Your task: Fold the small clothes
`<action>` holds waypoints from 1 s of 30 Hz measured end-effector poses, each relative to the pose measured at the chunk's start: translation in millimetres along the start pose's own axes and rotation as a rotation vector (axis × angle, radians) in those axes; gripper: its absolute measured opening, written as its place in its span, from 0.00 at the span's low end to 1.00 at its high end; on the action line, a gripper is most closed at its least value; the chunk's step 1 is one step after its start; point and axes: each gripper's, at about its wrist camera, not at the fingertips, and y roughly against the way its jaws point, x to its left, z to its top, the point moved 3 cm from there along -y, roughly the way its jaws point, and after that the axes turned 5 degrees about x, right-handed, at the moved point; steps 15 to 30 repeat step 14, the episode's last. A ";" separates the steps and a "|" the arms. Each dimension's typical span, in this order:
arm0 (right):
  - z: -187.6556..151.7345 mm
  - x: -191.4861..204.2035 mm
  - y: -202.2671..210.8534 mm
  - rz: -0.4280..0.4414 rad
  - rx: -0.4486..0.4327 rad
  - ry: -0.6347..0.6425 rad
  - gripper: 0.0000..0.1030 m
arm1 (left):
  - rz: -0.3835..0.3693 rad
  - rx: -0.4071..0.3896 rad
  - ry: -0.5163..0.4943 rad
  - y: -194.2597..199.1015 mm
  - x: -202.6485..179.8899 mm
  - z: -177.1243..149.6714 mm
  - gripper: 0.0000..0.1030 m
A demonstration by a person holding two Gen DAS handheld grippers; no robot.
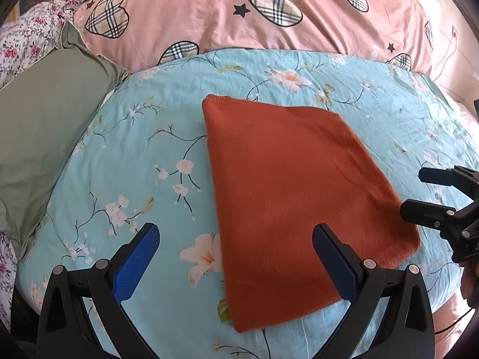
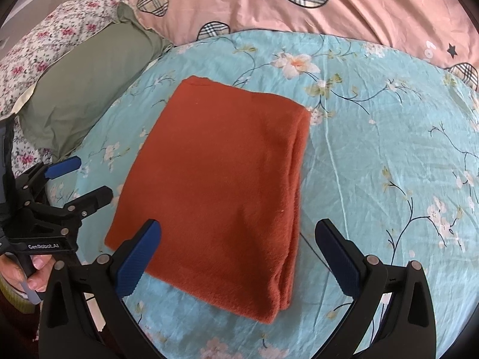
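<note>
A rust-orange knitted garment [image 1: 299,194] lies folded into a flat rectangle on the light blue floral sheet [image 1: 134,155]; in the right wrist view it [image 2: 221,185] shows several stacked layers along its right edge. My left gripper [image 1: 236,242] is open and empty, hovering over the garment's near left edge. My right gripper [image 2: 239,239] is open and empty above the garment's near end. The right gripper also shows at the right edge of the left wrist view [image 1: 419,191], and the left gripper at the left of the right wrist view [image 2: 89,179], both open.
A green pillow [image 1: 39,155] lies to the left of the sheet. A pink quilt with plaid hearts [image 1: 239,12] is bunched behind it. A floral cloth [image 1: 24,39] sits at the far left. A hand [image 2: 33,272] holds the left gripper's handle.
</note>
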 end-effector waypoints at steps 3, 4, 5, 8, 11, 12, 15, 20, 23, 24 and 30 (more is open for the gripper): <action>0.6 -2.8 -1.1 -0.001 0.000 -0.006 0.99 | 0.008 0.002 -0.005 -2.8 -0.8 2.3 0.99; 0.4 -3.5 -1.1 -0.001 0.001 -0.008 0.99 | 0.009 0.005 -0.005 -3.7 -1.1 2.6 0.99; 0.1 -4.0 -1.2 0.001 0.000 -0.010 0.99 | 0.008 0.007 -0.005 -4.7 -1.1 3.0 0.99; -0.6 -5.4 -1.6 0.003 0.000 -0.017 0.99 | 0.008 0.014 0.000 -6.8 -0.4 4.2 0.99; -0.2 -7.1 -2.4 0.006 0.000 -0.020 0.99 | 0.009 0.014 0.008 -6.6 1.5 5.3 0.99; -0.2 -7.3 -2.4 0.006 0.000 -0.020 0.99 | 0.009 0.013 0.010 -6.4 2.4 5.8 0.99; 0.4 -7.6 -2.7 0.007 -0.001 -0.020 0.99 | 0.002 0.012 0.014 -6.5 4.0 6.6 0.99; 0.4 -7.6 -2.7 0.007 -0.001 -0.020 0.99 | 0.002 0.012 0.014 -6.5 4.0 6.6 0.99; 0.4 -7.6 -2.7 0.007 -0.001 -0.020 0.99 | 0.002 0.012 0.014 -6.5 4.0 6.6 0.99; 0.4 -7.6 -2.7 0.007 -0.001 -0.020 0.99 | 0.002 0.012 0.014 -6.5 4.0 6.6 0.99; 0.4 -7.6 -2.7 0.007 -0.001 -0.020 0.99 | 0.002 0.012 0.014 -6.5 4.0 6.6 0.99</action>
